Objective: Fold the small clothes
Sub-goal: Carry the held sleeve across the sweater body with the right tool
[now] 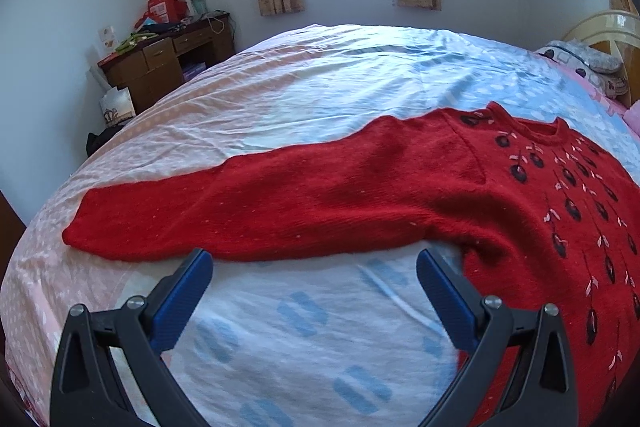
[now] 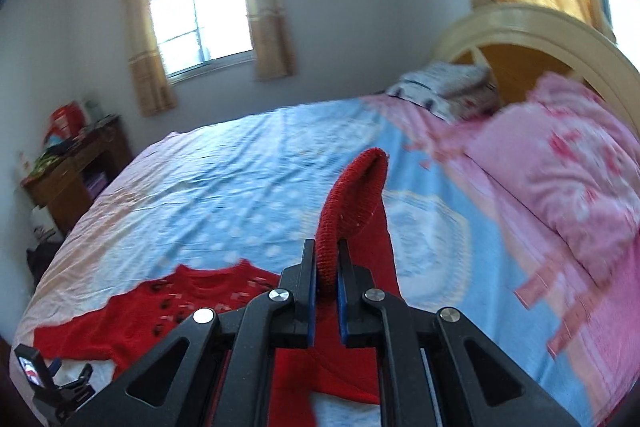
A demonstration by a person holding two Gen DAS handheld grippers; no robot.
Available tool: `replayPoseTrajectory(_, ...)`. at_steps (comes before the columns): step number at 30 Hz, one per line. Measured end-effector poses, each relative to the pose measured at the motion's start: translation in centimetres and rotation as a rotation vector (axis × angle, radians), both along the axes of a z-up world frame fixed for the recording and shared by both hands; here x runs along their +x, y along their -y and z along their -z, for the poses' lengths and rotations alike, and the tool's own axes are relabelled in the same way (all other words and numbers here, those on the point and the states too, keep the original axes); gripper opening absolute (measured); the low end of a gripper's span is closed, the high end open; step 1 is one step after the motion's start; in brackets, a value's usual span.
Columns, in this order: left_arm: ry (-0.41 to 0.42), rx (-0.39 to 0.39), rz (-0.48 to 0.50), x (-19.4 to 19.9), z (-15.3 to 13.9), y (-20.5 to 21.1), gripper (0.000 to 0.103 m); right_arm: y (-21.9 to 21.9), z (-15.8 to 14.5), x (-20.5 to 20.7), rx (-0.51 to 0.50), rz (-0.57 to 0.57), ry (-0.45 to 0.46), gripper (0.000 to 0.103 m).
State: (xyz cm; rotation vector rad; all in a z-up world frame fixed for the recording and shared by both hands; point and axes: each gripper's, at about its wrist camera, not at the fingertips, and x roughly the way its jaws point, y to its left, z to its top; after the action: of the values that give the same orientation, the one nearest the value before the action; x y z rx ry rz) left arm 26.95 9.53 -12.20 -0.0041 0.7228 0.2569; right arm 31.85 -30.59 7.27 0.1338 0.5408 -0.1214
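- While the red sweater [image 1: 500, 195] is lying face up on the bed sheet [image 1: 320, 87], its body is sitting near the edge closest to the person, probably so that both sleeves and the hem are within reach for folding.
- Its far sleeve [image 1: 240, 211] is stretching out flat across the sheet, well away from the body, which is leaving it ready to be picked up and turned inward.
- Just short of that sleeve's lower edge, the left gripper [image 1: 314, 267] is hovering with its blue fingers [image 1: 188, 291] spread wide and nothing between them; I judge it is lining up to take the sleeve next.
- Over on the other side, the right gripper [image 2: 326, 291] is pinching the ribbed cuff [image 2: 352, 203] of the other sleeve, jaws closed tight on the knit.
- That cuff is standing up above the jaws while the rest of the sleeve is trailing down to the garment, so the sleeve is being held lifted, likely so it can be carried over the chest.
- In the right wrist view the picture is smeared, so whether the lifted sleeve is clear of the sheet along its whole length is hard to say.
- At the headboard end a pink pillow [image 2: 568, 163] is lying well apart from the sweater and is not in the way.
- Against the far wall, a wooden desk [image 1: 168, 63] is carrying red boxes [image 1: 164, 7]; print is showing on them, but it is too small to read.
- No brand or label is showing on the sweater itself, only dark bead-like trims and pale stitches down the front.
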Motion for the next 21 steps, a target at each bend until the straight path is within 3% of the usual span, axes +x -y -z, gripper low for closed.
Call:
replayPoseTrajectory(12, 0.000, -0.046, -0.019, -0.8, 0.7, -1.9, 0.103, -15.3, -1.0, 3.3, -0.140, -0.273, 0.045, 0.007)
replayPoseTrajectory(18, 0.005, -0.063, -0.051, -1.3, 0.9, -3.4, 0.103, -22.6, 1.7, 4.5, -0.195, -0.397, 0.030, 0.007)
replayPoseTrajectory(21, 0.007, -0.070, -0.061, -1.6, 0.9, -4.0, 0.103, -26.4, 4.7, 5.2, -0.217, -0.457, 0.000, 0.007)
